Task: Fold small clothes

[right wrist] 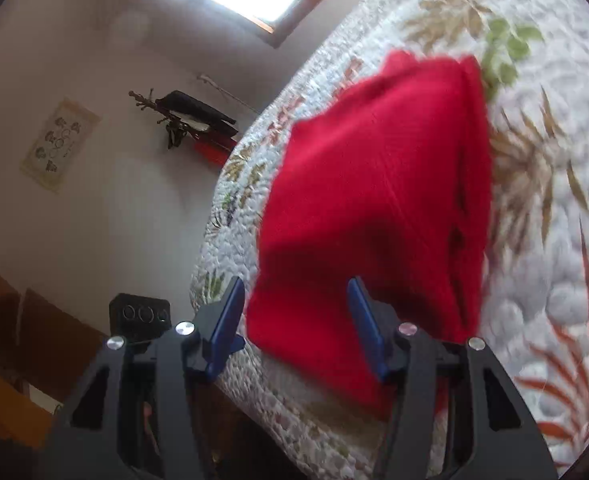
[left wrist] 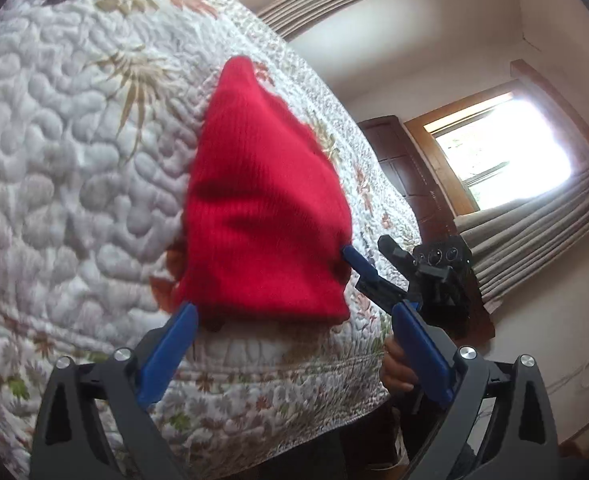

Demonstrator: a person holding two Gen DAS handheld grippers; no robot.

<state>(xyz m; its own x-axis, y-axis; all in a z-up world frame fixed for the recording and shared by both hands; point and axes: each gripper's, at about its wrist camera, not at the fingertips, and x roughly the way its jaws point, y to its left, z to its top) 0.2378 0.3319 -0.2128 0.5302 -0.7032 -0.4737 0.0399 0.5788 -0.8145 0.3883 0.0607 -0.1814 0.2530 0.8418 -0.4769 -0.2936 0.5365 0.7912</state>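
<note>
On the quilted bedspread (left wrist: pixel 74 184), we are flattening the folded red knit (left wrist: pixel 262 216); left gripper (left wrist: pixel 294 320) and right gripper (right wrist: pixel 294 300) are gaping empty, and next, we judge, is regrasping its near edge.

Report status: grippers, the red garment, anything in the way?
Left gripper open, right gripper open, both at the near hem. Red knit garment folded on the quilt, unheld. Nothing in the way.

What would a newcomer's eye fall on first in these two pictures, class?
A bright red knitted garment lying on a white quilt patterned with leaves. Both blue-fingered grippers stand open at its near edge: the left gripper below it, the right gripper straddling its corner. Behind them glares a sunlit window.
</note>
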